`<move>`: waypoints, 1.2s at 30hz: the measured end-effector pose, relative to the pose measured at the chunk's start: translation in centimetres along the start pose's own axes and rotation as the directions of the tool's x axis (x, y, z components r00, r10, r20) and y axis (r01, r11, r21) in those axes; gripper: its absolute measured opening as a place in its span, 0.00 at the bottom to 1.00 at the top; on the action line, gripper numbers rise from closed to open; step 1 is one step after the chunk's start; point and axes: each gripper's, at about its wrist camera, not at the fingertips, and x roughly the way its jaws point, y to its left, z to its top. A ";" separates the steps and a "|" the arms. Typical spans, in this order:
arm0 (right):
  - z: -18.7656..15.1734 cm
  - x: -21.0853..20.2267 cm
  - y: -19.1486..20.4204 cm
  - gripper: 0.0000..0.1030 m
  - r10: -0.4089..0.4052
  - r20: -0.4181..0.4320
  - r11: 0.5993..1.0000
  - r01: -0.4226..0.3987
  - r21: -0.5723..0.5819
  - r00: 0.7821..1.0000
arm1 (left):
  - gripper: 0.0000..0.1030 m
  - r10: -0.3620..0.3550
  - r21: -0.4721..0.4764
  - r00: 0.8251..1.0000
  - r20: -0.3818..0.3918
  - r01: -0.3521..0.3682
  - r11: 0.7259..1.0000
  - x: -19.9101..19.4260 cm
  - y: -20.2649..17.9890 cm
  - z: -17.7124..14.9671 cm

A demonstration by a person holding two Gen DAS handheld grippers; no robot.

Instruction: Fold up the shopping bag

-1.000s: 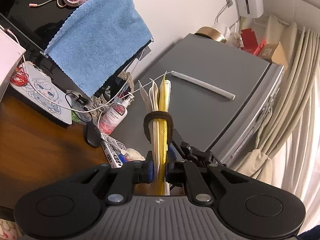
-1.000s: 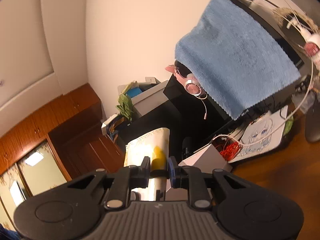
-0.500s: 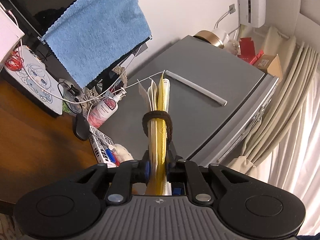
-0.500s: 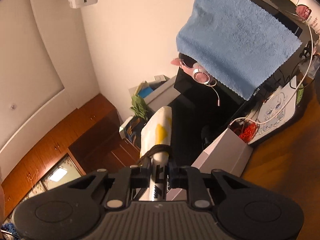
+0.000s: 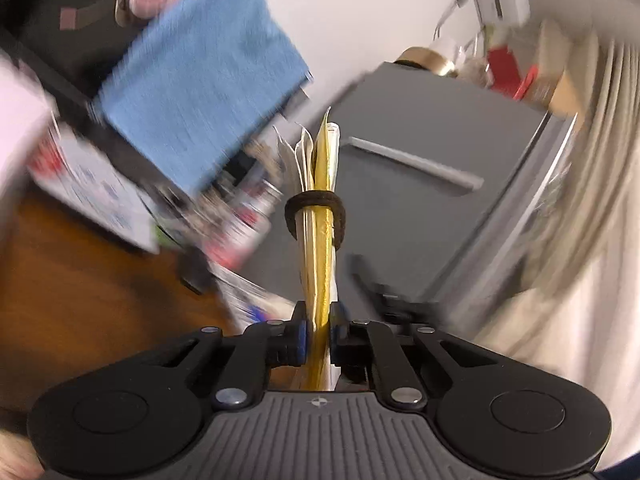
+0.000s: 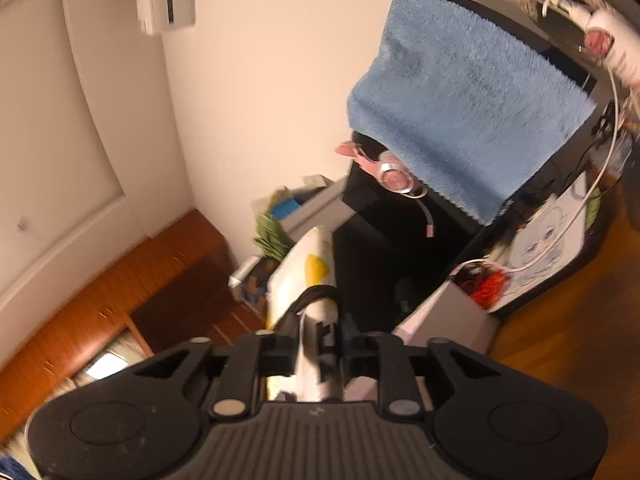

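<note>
The folded shopping bag [image 5: 316, 240] is a thin white and yellow bundle with a dark elastic band [image 5: 316, 204] around its middle. It stands edge-on between the fingers of my left gripper [image 5: 318, 330], which is shut on it. In the right wrist view the same bag [image 6: 306, 276] shows its white face with a yellow patch and the dark band [image 6: 308, 298] across it. My right gripper [image 6: 318, 344] is shut on that end. Both grippers hold the bag up in the air, above the desk.
A blue towel [image 6: 464, 120] hangs over a black monitor [image 6: 404, 248] with pink headphones [image 6: 394, 174]. The brown wooden desk [image 5: 80, 280] holds a printed mat [image 6: 548, 256], cables and bottles. A grey fridge [image 5: 420, 200] and beige curtains [image 5: 568, 260] stand to the right.
Both grippers have swung while keeping hold of the bag; the left view is now motion-blurred. The right view has turned, bringing the desk and mat closer at the right.
</note>
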 end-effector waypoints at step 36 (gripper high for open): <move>2.5 2.3 6.3 0.42 -0.226 -0.055 0.936 0.201 -0.289 0.973 | 0.09 -0.017 0.082 0.996 -0.085 0.024 0.996 0.1 -0.3 -0.1</move>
